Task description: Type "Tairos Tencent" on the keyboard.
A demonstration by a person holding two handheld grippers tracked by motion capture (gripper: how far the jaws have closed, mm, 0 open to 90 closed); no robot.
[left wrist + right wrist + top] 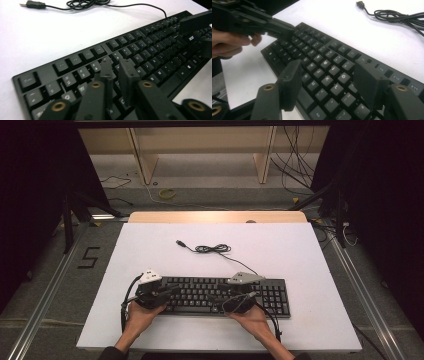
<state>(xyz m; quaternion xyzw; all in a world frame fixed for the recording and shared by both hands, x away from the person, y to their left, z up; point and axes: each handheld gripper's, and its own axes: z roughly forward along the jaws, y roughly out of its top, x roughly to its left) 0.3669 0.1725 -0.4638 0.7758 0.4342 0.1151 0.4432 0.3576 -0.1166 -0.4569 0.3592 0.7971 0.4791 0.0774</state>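
Observation:
A black keyboard (215, 295) lies near the front edge of the white board (300, 245). Its cable (212, 249) is coiled behind it and ends in a USB plug (180, 242). My left gripper (172, 290) hovers low over the keyboard's left end. In the left gripper view its jaws (116, 63) stand almost together over the number and letter keys (150, 47), with nothing between them. My right gripper (220, 296) is over the middle of the keyboard. Its jaws (327, 72) are wide apart above the letter keys (324, 57) and hold nothing. The left gripper (284, 30) points toward it from the far end.
The board rests on a wooden table (215, 216). Wide bare board lies behind and beside the keyboard. On the floor beyond are wooden shelf legs (145, 165), loose cables (295, 170) and metal rails (50, 285) along both sides.

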